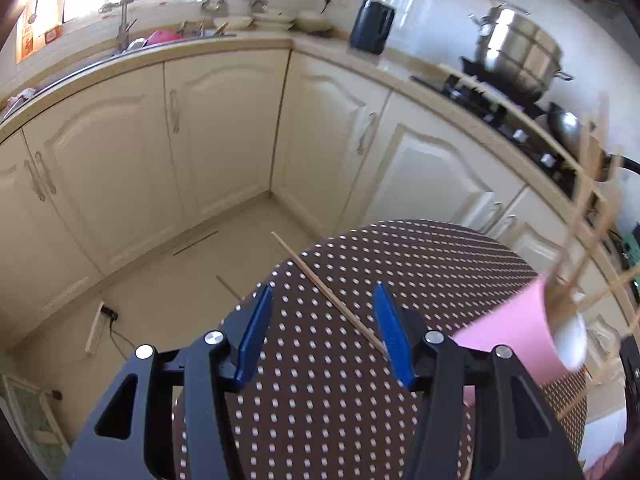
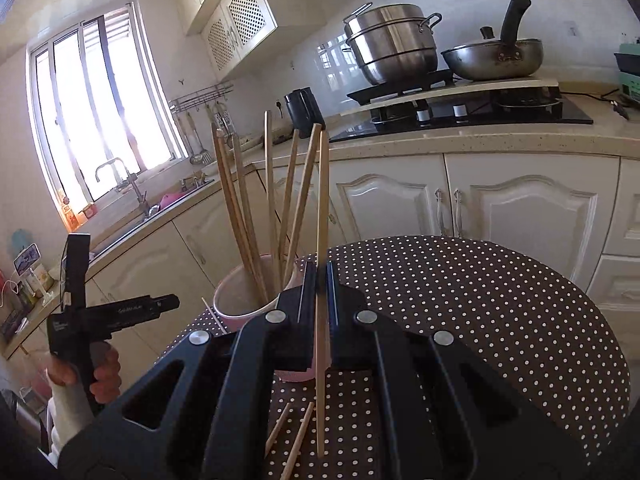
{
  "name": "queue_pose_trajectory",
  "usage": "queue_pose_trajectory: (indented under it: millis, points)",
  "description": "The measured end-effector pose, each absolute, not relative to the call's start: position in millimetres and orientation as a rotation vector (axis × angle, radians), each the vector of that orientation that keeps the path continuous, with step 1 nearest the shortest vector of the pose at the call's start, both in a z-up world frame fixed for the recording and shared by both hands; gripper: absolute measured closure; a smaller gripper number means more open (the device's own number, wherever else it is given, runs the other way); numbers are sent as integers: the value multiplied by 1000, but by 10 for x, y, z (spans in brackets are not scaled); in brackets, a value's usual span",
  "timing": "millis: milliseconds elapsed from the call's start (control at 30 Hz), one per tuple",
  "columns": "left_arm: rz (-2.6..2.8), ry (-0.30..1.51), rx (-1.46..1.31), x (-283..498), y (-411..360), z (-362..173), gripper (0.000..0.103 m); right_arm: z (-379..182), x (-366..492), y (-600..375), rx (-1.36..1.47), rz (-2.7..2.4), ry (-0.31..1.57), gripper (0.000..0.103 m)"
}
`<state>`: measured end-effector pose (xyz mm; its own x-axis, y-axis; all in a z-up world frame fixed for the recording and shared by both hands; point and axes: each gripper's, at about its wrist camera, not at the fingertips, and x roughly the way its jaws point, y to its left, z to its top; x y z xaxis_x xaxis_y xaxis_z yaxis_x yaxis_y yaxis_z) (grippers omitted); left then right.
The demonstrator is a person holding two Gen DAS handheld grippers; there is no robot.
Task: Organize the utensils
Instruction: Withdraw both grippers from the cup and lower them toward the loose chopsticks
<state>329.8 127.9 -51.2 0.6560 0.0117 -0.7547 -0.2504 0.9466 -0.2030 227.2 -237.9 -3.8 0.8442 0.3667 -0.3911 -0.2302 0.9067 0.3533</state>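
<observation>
Meanwhile, my right claw (image 2: 321, 280) stood clamped mid-shaft on one light, stiff, slippery chopstick (image 2: 322, 216) beside the pink cup (image 2: 240, 304); my left claw (image 1: 322, 332) gaped around a stray chopstick (image 1: 320, 284) on the bench (image 1: 400, 264).

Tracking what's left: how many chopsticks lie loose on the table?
3: one chopstick left of the pink cup, two chopsticks side by side below the right gripper. Its body may hide others; the held chopstick in its jaws isn't counted.
</observation>
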Motion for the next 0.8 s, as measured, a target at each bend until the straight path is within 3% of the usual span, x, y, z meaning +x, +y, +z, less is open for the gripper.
queue_pose_trajectory:
  millis: [433, 467, 500, 600, 800]
  points:
    - [291, 1034, -412, 4179, 1697, -1144, 50, -524, 2791, -2369, 341, 355, 658, 97]
    - [289, 1030, -415, 4197, 1713, -1147, 60, -567, 2814, -2363, 342, 350, 673, 97]
    - [281, 1039, -413, 4223, 1728, -1160, 85, -596, 2833, -2360, 341, 341, 685, 97]
    - [223, 1057, -415, 4245, 1748, -1178, 97, -705, 2893, -2370, 380, 345, 740, 97]
    - [145, 1010, -309, 4089, 1582, -952, 98, -744, 2843, -2407, 387, 330, 768, 97]
